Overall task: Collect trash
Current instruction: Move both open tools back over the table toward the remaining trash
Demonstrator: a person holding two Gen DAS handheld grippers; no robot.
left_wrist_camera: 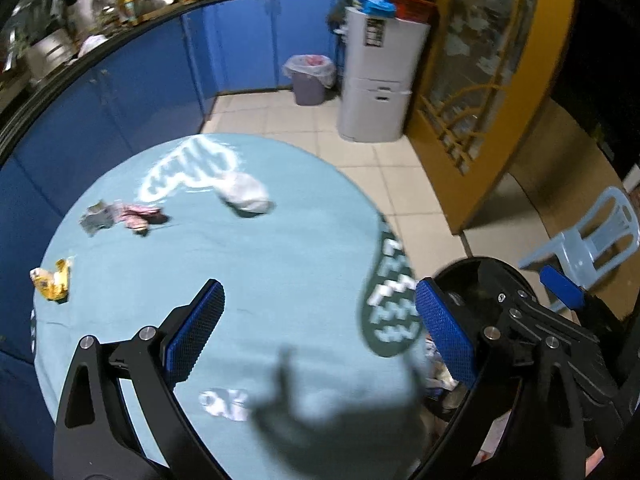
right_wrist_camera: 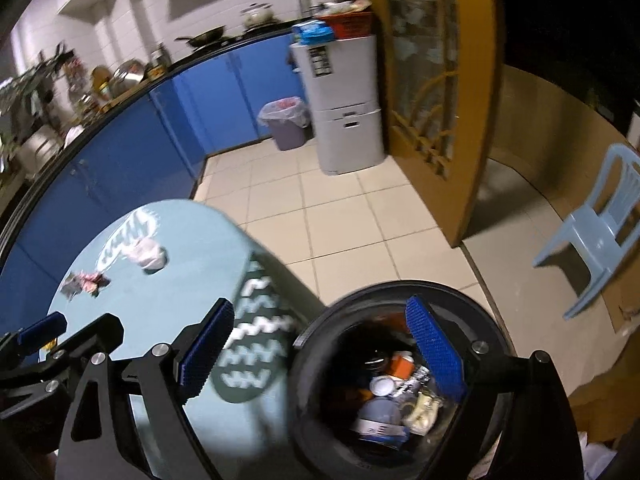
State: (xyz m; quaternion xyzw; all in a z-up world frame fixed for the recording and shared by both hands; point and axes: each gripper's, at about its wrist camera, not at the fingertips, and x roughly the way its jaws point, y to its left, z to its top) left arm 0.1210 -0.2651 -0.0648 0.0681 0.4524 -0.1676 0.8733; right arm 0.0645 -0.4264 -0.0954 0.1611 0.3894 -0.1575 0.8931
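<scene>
On the round table's light blue cloth [left_wrist_camera: 280,264] lie a crumpled white bag [left_wrist_camera: 245,196], pink and silver wrappers [left_wrist_camera: 124,218] and a yellow wrapper [left_wrist_camera: 52,280]. My left gripper [left_wrist_camera: 320,332] hangs open over the near part of the table with nothing between its pads. A black bin [right_wrist_camera: 400,286] stands by the table's right edge with cans, cups and wrappers [right_wrist_camera: 392,392] inside. My right gripper [right_wrist_camera: 320,352] is open above the bin's mouth and holds nothing. The white bag [right_wrist_camera: 146,256] and the wrappers [right_wrist_camera: 86,282] also show far left in the right wrist view.
A grey bin with a plastic liner [left_wrist_camera: 308,80] stands against the blue cabinets [left_wrist_camera: 140,92], beside a white fridge [left_wrist_camera: 378,80]. A yellow door frame [left_wrist_camera: 480,120] and a pale blue plastic chair [left_wrist_camera: 592,240] are to the right. Tiled floor [right_wrist_camera: 340,216] lies beyond the table.
</scene>
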